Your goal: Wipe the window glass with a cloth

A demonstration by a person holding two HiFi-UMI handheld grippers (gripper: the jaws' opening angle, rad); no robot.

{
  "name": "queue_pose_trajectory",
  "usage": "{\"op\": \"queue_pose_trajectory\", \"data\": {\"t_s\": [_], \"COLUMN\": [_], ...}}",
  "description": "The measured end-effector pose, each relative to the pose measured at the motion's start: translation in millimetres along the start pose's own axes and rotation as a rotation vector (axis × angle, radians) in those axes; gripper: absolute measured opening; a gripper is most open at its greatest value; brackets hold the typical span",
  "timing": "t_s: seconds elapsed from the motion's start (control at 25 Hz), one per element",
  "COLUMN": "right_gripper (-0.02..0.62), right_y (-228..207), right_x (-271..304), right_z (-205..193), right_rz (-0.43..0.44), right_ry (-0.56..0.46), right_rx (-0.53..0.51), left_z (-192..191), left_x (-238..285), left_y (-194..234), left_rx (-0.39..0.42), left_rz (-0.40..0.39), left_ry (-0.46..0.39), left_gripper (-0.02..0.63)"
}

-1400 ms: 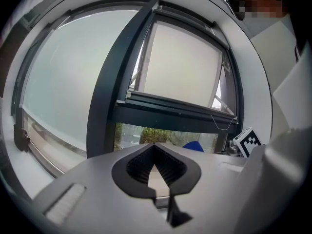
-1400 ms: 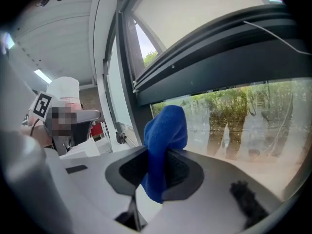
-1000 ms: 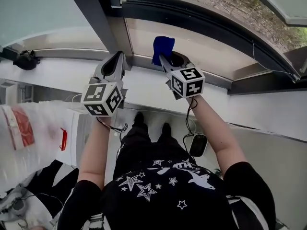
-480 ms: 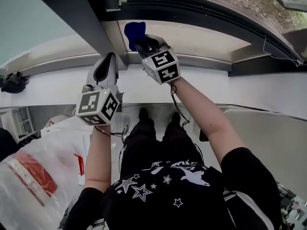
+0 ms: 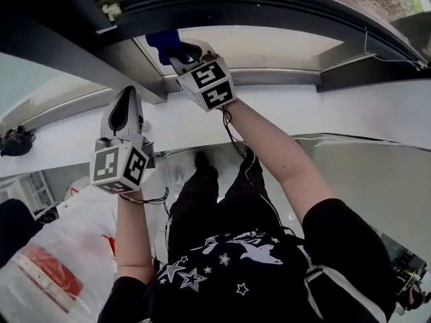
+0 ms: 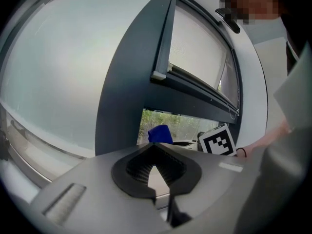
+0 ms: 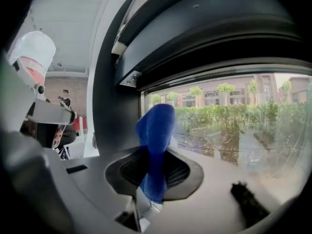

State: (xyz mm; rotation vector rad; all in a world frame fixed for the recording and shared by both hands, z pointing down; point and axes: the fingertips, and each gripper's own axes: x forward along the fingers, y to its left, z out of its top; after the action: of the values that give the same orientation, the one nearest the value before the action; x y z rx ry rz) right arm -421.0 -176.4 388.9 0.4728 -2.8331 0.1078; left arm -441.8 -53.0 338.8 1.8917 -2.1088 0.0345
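Right tongs are clamped tight on the blue cloth, held up close to the window glass. The cloth looks soft, light and floppy, so I'd pinch it mid-fold, leaving plenty sticking out. Left tongs are closed on nothing.

Daylight pours through the clear window glass before me. My fisheye views bend and darken at the edges.

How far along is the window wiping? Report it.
Done: right gripper is clamped on the blue cloth. In hand: cloth raised by the window glass beside the frame; contact unclear. Remaining: wiping the glass; no wiped streaks visible. The left gripper is shut, empty.
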Motion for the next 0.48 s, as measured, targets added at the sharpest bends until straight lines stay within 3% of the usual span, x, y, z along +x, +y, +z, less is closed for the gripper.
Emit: {"op": "queue_pose_trajectory", "data": {"t_s": [0.28,0.48], "right_gripper": [0.075,0.075], "right_y": [-63.6,-114.7], "right_x": [-43.7,-92.5], "right_z": [-13.0,-26.1], "right_rz": [-0.076,-0.142], "right_ry": [-0.019,-0.013], "right_rx": [0.054,0.078], "left_z": [-10.1,-16.5], "left_x": [24.7,57.3], "left_y": [-30.9,-82.0], "left_rx": [0.025,0.038], "left_rz": [0.006,-0.041], "left_ry": [0.027,0.042], "left_gripper": [0.006,0.006]}}
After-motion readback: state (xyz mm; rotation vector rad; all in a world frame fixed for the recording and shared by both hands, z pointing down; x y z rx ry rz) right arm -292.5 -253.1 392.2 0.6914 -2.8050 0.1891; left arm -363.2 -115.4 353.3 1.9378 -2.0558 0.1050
